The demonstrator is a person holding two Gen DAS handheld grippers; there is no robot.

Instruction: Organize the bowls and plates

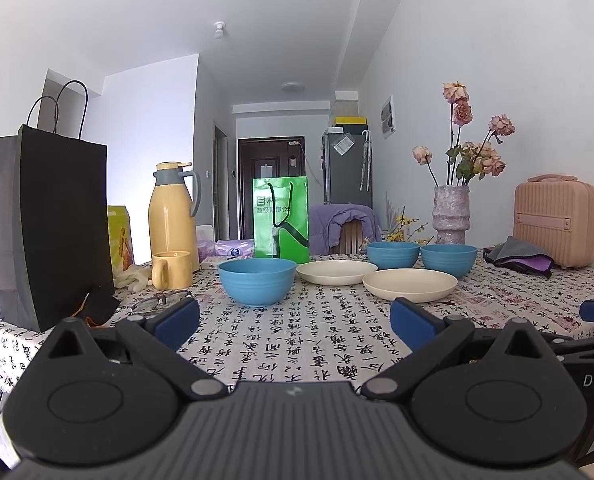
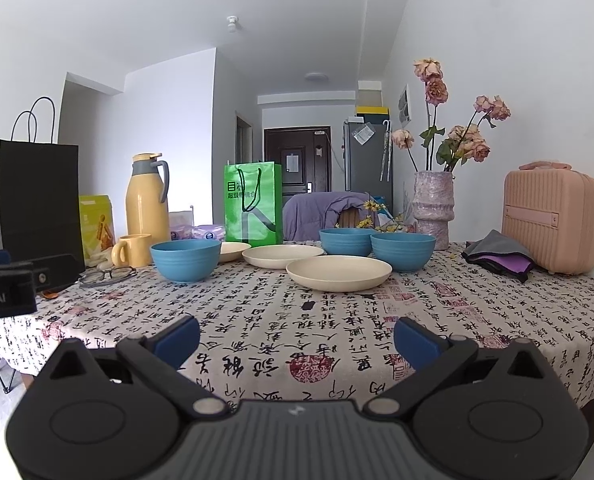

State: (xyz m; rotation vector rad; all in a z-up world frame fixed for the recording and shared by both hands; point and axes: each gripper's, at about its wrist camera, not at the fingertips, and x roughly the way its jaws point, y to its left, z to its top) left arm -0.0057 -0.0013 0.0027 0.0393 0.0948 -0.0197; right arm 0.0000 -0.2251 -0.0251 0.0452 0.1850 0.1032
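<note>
Three blue bowls stand on the patterned tablecloth: one at the left (image 1: 257,282) (image 2: 185,260) and two side by side at the right (image 1: 393,255) (image 1: 448,261) (image 2: 346,241) (image 2: 402,251). Cream plates lie between them: a near one (image 1: 410,284) (image 2: 338,272), a middle one (image 1: 336,272) (image 2: 282,256), and a third partly hidden behind the left bowl (image 2: 235,250). My left gripper (image 1: 295,322) is open and empty, low over the near table. My right gripper (image 2: 297,338) is open and empty, to the right of the left one.
A black paper bag (image 1: 49,224), yellow thermos (image 1: 173,216), yellow mug (image 1: 171,275), glasses (image 1: 153,302) and green bag (image 1: 281,220) stand at the left and back. A vase of dried roses (image 1: 451,214), folded cloth (image 1: 521,256) and pink case (image 1: 557,224) are at the right.
</note>
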